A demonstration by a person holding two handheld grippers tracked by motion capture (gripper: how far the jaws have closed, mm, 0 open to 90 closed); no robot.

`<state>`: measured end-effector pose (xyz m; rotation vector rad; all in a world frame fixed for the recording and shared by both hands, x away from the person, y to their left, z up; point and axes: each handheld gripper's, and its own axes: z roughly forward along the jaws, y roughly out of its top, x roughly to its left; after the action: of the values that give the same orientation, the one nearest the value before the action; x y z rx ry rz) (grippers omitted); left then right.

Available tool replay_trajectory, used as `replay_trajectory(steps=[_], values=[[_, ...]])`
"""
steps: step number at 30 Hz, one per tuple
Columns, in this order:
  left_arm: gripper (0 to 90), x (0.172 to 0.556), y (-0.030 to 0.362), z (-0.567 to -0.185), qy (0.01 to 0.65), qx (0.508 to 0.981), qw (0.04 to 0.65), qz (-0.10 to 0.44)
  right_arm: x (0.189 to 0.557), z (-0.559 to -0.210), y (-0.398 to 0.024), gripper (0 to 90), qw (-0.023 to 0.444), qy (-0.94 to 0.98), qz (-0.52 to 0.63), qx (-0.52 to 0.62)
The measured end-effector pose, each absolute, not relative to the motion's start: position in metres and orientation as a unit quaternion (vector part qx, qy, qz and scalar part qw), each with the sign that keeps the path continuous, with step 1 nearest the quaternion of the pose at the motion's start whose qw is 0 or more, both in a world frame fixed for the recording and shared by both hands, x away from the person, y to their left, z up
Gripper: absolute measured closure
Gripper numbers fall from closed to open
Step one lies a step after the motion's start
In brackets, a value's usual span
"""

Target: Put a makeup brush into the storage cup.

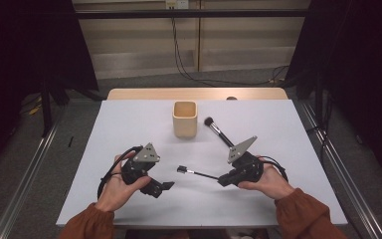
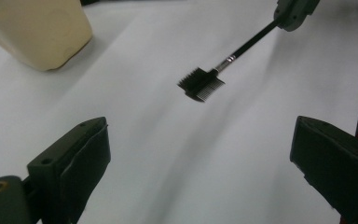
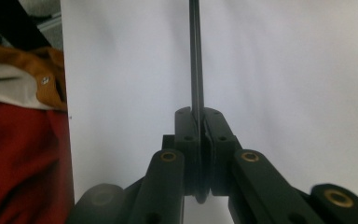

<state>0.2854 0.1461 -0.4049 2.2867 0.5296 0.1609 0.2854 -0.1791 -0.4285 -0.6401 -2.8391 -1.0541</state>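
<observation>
The right gripper [image 1: 222, 180] is clamping the brow comb [image 1: 195, 173] by its handle end, holding it nearly level above the desk's [image 1: 129, 124] near middle, head pointing toward the left gripper [image 1: 169, 185], whose jaws are standing wide and empty just beside it.

Left hand [image 1: 117, 191] low at the table's [image 1: 129, 124] near edge, wrapped around the left gripper [image 1: 168, 186], which points toward the table's middle with its jaws spread wide and nothing between them. Right hand [image 1: 266, 181] sits at the same near edge on the other side, gripping the right gripper [image 1: 222, 180], aimed inward toward the left one. Its jaws are pressed together, clamped on a thin black handle [image 3: 196, 70]. Both forearms in rust-orange sleeves [image 1: 303, 214] come up over the near edge.
</observation>
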Motion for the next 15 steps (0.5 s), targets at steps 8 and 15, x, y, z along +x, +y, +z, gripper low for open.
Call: replay_trajectory(steps=[8, 15], values=[[6.0, 0.286, 0.156, -0.41, 0.23, 0.886, 0.393, 0.082, 0.285, -0.433, -0.183, 86.2, 0.004, -0.898, -0.376, -0.23], [6.2, 0.288, 0.161, -0.414, 0.248, 0.873, 0.409, 0.099, 0.286, -0.436, -0.188, 86.2, -0.006, -0.877, -0.414, -0.245]])
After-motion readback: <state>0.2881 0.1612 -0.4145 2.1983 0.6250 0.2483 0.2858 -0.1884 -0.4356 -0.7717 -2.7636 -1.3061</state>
